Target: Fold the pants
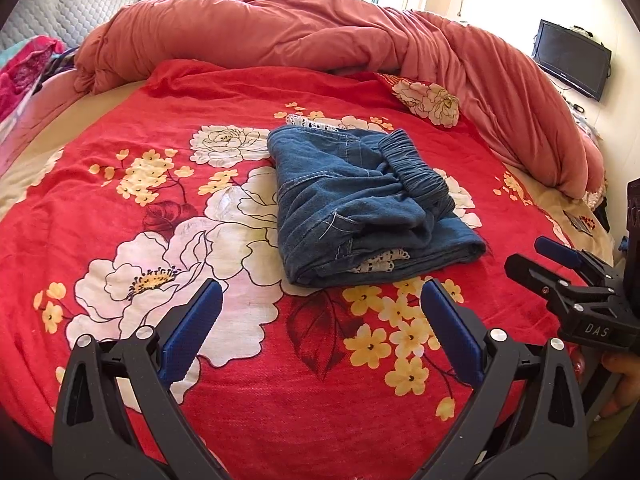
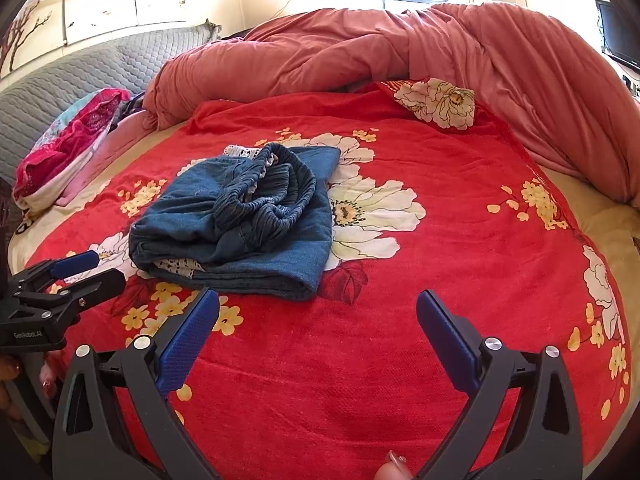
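Both grippers hang spread wide and empty: left gripper (image 1: pixel 320 320) faces the folded pants (image 1: pixel 360 208) straight ahead and nearest; from the right gripper (image 2: pixel 316 328) they lie forward-left on the red floral blanket (image 2: pixel 440 260), waistband (image 2: pixel 268 196) bunched on top.

Folded jeans (image 2: pixel 236 220) lie on floral blanket (image 2: pixel 440 260); right tool (image 2: pixel 318 336) gapes empty.

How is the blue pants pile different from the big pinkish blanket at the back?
The pants are blue denim, folded into a neat small bundle in the middle of the bed; the blanket is plain salmon pink, much bigger, and bunched loosely along the far edge. The pants show white lace trim; the blanket shows none. Both rest on the red flowered bedspread.
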Tool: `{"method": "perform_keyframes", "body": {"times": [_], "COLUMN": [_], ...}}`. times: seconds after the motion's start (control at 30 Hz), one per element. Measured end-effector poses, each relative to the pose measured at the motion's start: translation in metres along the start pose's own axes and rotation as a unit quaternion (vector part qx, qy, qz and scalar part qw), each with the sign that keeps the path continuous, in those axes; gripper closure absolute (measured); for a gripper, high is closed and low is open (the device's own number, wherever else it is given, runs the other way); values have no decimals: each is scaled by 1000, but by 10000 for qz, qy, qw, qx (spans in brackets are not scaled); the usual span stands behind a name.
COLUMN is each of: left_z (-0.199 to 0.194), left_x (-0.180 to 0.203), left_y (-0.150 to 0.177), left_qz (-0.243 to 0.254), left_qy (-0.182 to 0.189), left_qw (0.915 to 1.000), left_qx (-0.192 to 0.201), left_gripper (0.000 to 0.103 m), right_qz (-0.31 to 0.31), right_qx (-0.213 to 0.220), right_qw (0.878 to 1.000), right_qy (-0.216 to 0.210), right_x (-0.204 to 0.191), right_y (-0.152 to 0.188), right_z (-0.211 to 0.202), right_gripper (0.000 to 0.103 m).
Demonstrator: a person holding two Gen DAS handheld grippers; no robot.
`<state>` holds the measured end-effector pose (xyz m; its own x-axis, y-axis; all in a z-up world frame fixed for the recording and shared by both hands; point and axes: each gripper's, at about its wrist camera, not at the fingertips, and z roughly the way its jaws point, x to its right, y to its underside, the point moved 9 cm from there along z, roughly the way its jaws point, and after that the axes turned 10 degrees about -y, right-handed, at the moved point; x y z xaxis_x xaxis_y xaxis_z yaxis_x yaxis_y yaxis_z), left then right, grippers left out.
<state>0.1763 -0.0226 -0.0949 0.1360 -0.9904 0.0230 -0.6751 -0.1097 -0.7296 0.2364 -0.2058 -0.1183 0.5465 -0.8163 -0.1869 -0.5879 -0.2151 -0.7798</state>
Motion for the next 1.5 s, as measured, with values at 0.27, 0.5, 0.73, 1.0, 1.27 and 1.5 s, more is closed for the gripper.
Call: {"method": "perform_keyframes", "body": {"times": [0.27,0.5,0.73,1.0,1.27,1.5], "left_z": [-1,-1,0,0,0,0], "left_x": [-1,-2,-4,-5,-6,-6], "left_y": [-1,-1,-1,0,-1,-1], "left_qz": [-19,-47,-60,-49,-40,-40], "left_qy": [-61,-91,-108,-153,-199,-192], "left_qw": [10000,9999,9999,9999,9998,9998], "left_qx": [22,3,-1,-24,-47,-48], "left_gripper": [9,9,9,9,9,9], "right_qz": [40,65,79,138,136,133], "right_qx": [50,54,36,65,70,69], "right_qw": [10000,10000,10000,9999,9999,9999], "right_qy": [7,32,45,61,68,64], "right_x": [2,4,5,8,8,8], "right_y": [-1,-1,-1,-2,-2,-2], "right_z": [-1,-2,-1,-2,-2,-2], "right_gripper": [5,5,5,5,5,5]}}
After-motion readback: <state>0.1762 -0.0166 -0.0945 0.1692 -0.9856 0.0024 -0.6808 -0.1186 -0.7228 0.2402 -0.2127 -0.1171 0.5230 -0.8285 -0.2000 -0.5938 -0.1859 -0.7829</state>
